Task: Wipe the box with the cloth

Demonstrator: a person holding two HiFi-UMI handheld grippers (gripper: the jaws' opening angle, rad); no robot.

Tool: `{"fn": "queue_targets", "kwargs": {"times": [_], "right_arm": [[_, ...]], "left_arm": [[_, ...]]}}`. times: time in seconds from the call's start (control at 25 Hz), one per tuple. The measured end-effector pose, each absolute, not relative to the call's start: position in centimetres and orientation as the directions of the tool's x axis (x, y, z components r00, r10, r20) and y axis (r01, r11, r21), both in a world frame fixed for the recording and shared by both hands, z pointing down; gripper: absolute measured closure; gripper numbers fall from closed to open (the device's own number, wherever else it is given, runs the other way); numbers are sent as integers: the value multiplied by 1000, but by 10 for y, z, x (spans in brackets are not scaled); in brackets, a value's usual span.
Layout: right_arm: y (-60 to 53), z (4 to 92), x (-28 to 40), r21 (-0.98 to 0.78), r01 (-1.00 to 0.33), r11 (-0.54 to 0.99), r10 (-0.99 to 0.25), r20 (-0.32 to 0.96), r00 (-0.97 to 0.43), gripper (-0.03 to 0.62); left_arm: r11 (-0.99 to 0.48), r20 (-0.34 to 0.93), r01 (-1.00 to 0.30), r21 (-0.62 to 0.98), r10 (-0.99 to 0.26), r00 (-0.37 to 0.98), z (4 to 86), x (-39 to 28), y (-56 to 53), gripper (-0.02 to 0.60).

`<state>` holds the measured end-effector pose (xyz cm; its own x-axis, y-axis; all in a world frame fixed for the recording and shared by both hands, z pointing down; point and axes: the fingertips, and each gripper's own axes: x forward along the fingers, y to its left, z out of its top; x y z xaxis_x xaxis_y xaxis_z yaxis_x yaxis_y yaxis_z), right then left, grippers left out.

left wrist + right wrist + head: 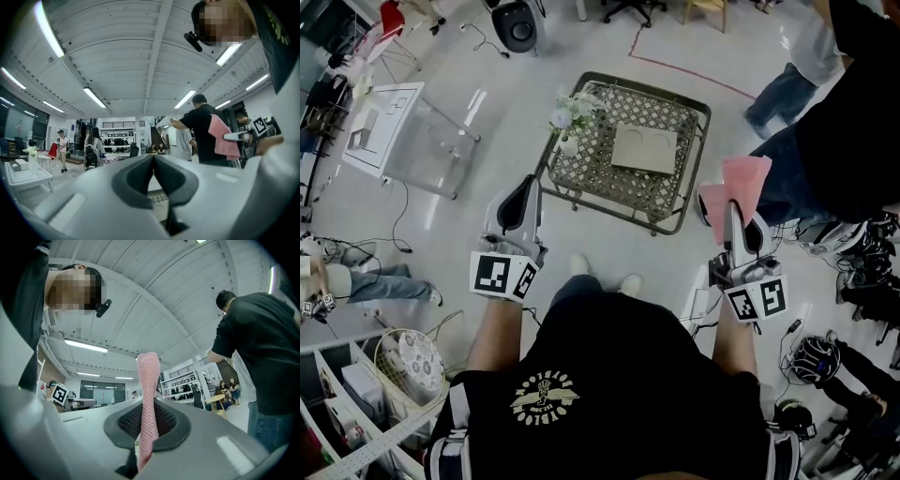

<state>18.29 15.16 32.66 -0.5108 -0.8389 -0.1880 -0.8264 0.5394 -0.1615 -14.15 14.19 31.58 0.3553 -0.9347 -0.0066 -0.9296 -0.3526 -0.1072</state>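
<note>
A flat beige box (644,148) lies on a low wicker-topped table (673,223) in front of me. My right gripper (734,212) is held up to the right of the table, shut on a pink cloth (741,180). In the right gripper view the cloth (147,390) stands up between the jaws of that gripper (149,405). My left gripper (528,187) hovers off the table's left front corner, shut and empty. In the left gripper view its pads (140,176) meet with nothing between them, and the cloth (224,138) shows at the right. Neither gripper touches the box.
A small vase of white flowers (572,114) stands on the table's left end. A clear acrylic side table (422,131) is at the left. A person in dark clothes (844,122) stands close at the right. A fan (408,361), cables and shelving crowd the floor edges.
</note>
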Motion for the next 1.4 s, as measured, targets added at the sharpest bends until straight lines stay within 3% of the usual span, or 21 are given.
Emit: {"fn": "queue_targets", "kwargs": {"times": [0.76, 1.4], "right_arm": [[133, 339, 196, -186, -870, 457, -889, -127, -440, 577], [57, 332, 153, -204, -884, 420, -907, -116, -405, 577]], "left_arm": [[-466, -11, -882, -73, -884, 468, 333, -112, 85, 581], [-530, -4, -847, -39, -848, 530, 338, -144, -9, 581]]}}
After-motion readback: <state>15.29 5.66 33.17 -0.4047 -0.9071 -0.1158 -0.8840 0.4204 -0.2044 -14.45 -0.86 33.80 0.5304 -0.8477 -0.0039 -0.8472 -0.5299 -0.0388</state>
